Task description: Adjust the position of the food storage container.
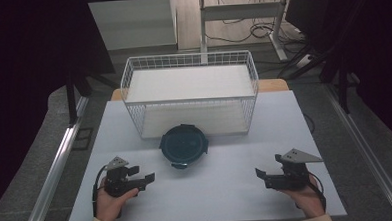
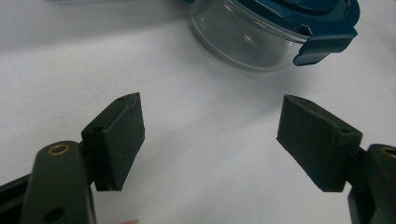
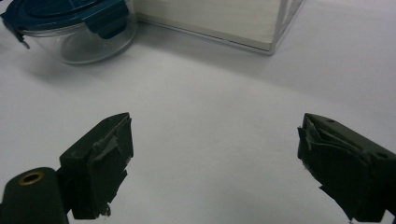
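Resting low on the white table (image 1: 222, 189), both grippers sit with nothing between their jaws. The left gripper (image 1: 146, 179), held in the person's left hand (image 1: 110, 204), lies near the table's front left with its jaws spread wide over bare tabletop; its own view shows the two black pads (image 2: 119, 140) well apart and nothing between them. Over on the other side, the right gripper (image 1: 261, 173) in the right hand (image 1: 308, 200) mirrors it, jaws released and pointing inward across the table; its worn pads (image 3: 105, 163) also stand apart over plain white surface.

Between and beyond them sits the round clear container (image 1: 183, 145), capped with a dark teal clip-on lid (image 1: 183, 142) whose latches jut out at the rim. It stands on the table just in front of the white wire basket (image 1: 132, 73), near it or perhaps touching; that cannot be told. Neither gripper touches the container. From the left gripper view the glass bowl (image 2: 243, 37) is ahead and slightly to the right; from the right gripper view it sits at the upper left (image 3: 79, 35), beside the basket's lower corner (image 3: 275, 28).
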{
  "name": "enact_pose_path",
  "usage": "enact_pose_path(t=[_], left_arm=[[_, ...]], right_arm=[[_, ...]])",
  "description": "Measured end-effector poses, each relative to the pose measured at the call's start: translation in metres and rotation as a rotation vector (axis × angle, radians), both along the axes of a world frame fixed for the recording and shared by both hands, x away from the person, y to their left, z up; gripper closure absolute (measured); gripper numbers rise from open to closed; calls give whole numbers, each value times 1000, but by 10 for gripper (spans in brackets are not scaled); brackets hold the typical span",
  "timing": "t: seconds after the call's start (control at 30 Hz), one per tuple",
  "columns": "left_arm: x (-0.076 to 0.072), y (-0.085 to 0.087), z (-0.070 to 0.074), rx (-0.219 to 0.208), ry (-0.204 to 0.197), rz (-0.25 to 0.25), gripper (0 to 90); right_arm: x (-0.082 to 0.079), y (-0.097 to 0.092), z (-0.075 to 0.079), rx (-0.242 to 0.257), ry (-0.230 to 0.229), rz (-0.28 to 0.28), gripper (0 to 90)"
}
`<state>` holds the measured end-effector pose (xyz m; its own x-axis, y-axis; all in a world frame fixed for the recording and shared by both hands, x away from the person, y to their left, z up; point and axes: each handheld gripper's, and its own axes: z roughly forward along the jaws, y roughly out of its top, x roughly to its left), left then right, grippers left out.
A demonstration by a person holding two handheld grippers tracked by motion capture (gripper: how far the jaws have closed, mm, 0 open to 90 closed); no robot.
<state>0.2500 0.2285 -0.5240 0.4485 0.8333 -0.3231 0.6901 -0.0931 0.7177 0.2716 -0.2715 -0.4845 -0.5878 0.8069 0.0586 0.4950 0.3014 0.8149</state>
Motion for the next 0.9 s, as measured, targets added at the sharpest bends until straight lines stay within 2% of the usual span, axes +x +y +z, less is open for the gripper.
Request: enact_pose_path(t=[0.13,0.33,0.57,0.7,0.73,0.9], left_arm=[[2,1,-1,3,5,1,225],[-1,0,1,3,-4,-2,225],[-1,-1,1,6,-5,-9,225],[-1,0,2,-9,1,-15,252],[0,1,3,-23,3,-19,258],[0,0,2,-12,4,-20,258]], right_arm=[[1,2,-4,-20,18,17,120],[0,3,-2,12,25,21,131],[0,5,-5,0,33,30,137],[0,1,-5,49,41,14,137],[0,1,-5,53,42,11,137],[0,-1,-6,48,43,7,138]])
